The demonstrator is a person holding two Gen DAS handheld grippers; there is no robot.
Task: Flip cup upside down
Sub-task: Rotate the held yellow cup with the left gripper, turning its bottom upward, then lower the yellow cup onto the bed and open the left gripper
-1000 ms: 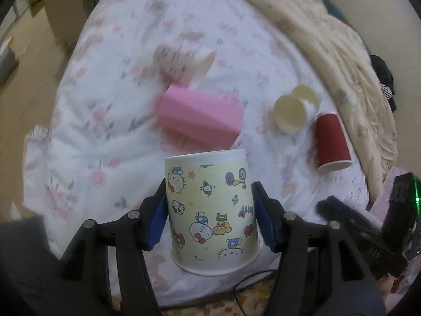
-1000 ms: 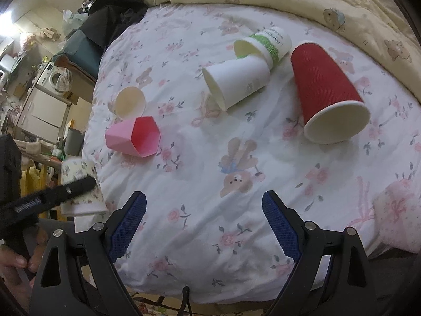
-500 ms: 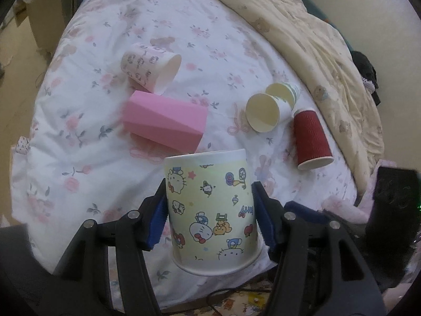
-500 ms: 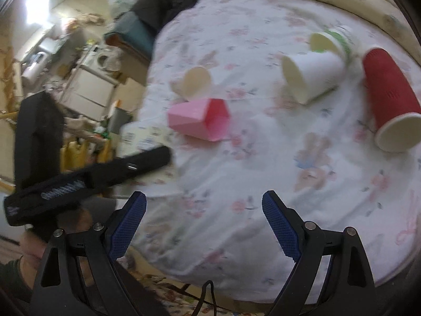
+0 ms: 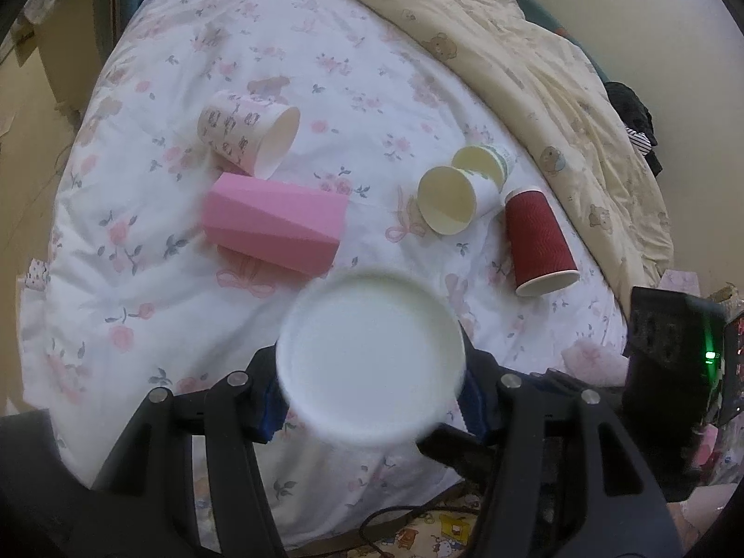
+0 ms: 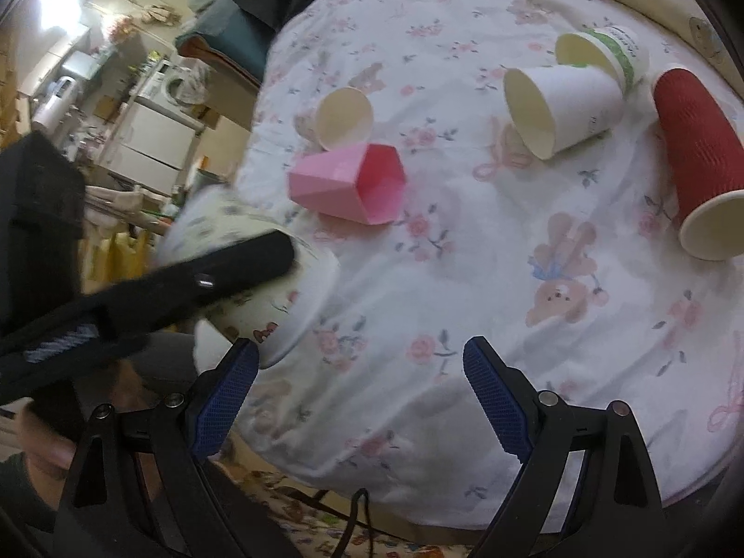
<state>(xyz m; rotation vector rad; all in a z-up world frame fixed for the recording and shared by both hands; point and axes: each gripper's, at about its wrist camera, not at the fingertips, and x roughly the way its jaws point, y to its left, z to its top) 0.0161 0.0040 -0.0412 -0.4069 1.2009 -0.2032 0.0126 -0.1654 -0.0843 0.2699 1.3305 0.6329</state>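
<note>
- Left gripper (image 5: 372, 390): clenched on the cartoon cup (image 5: 370, 357), blue pads against its sides; the cup is tipped so one round white end faces the camera, blurred
- From the right wrist view, the cartoon cup (image 6: 260, 297) hangs above the near edge of the bed (image 6: 465, 279), tilted, rim toward the sheet, left gripper finger across it
- Right gripper (image 6: 360, 400): released, jaws wide apart, nothing between them, over the bed's near edge
- Pink cup (image 5: 274, 223) lies on its side just beyond the held cup
- Patterned cup (image 5: 249, 137) lies on its side, touching the pink cup
- White cup (image 5: 451, 200) and green-banded cup (image 5: 483, 162) lie touching each other
- Red cup (image 5: 537, 239) lies just beside the white cup
- Quilt (image 5: 534, 69) heaped along the bed's far side
</note>
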